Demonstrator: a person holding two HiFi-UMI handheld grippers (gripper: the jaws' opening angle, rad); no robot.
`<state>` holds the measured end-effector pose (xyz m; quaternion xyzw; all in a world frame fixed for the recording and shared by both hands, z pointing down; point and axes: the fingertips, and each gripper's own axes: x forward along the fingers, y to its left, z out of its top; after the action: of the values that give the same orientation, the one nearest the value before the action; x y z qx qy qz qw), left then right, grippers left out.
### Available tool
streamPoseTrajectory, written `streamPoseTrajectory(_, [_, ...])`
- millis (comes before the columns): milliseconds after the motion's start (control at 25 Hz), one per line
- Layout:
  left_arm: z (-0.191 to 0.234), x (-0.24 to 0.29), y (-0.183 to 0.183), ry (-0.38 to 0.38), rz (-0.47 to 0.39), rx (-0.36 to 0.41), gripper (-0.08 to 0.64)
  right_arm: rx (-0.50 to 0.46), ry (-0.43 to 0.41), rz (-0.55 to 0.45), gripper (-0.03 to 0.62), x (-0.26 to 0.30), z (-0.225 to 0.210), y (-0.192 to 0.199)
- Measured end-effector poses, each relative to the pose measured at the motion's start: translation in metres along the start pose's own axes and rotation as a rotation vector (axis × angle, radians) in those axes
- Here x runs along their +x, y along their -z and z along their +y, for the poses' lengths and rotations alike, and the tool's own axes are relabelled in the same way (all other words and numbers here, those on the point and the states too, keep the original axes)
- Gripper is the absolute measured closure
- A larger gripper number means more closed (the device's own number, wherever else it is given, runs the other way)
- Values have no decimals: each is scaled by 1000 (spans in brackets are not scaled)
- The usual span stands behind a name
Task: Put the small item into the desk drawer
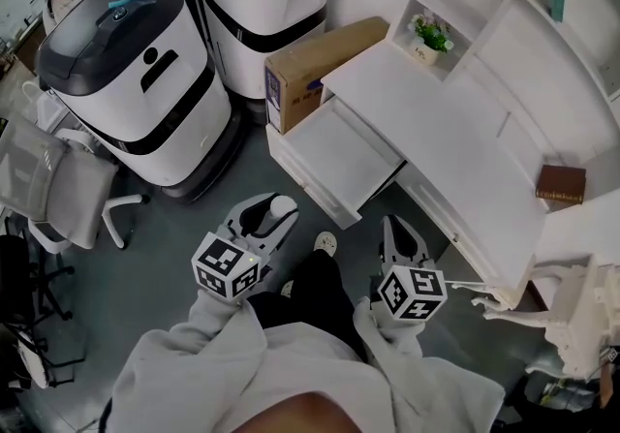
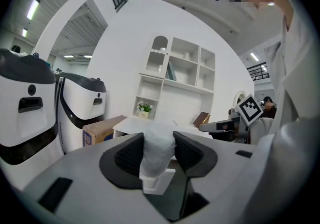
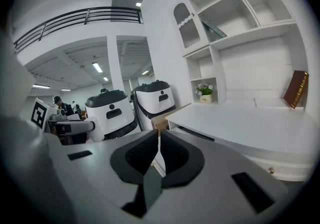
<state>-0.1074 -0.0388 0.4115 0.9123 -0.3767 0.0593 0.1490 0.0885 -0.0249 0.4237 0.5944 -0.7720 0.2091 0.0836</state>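
Small white item (image 2: pixel 158 148) (pale, wrapped-looking) sits clamped in the left gripper (image 1: pixel 267 218), near the open desk drawer (image 1: pixel 341 158); the right gripper (image 3: pixel 158 152) is closed, empty.

Two grippers (image 1: pixel 274 216) (image 1: pixel 400 231), two machines (image 1: pixel 136 82) (image 1: pixel 260 10), one cardboard box (image 1: pixel 315 68)

Grey floor (image 1: pixel 194 257). White desk (image 1: pixel 436 121) along the wall, white shelf unit (image 1: pixel 504 5) on top holding a potted plant (image 1: pixel 429 37); brown book (image 1: pixel 561 183) leaning at the desk's far end. Cardboard box (image 1: pixel 315 68) against the desk's side. Two white-and-black machines (image 1: pixel 131 82) beside it, grey office chair (image 1: pixel 53 184) at left, white ornate chair (image 1: pixel 572 315) at right. White walls (image 2: pixel 125 52), ceiling strip lights (image 3: pixel 98 67), upper railing (image 3: pixel 85 17).
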Motion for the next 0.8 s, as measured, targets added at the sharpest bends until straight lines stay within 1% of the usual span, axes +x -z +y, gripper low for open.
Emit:
streamPoseTrajectory(200, [11,24,-13,-5,-1,13,365,-1,-20,2,552,26,-11,-17])
streamPoseTrajectory(400, [23,46,-20,-10,8,8,365,-8,-36,12,552,49,-22,-30])
streamPoseTrajectory(800, [54,93,-39,-55,-15,3,365,-31,-72,25,552,96,-45,-55])
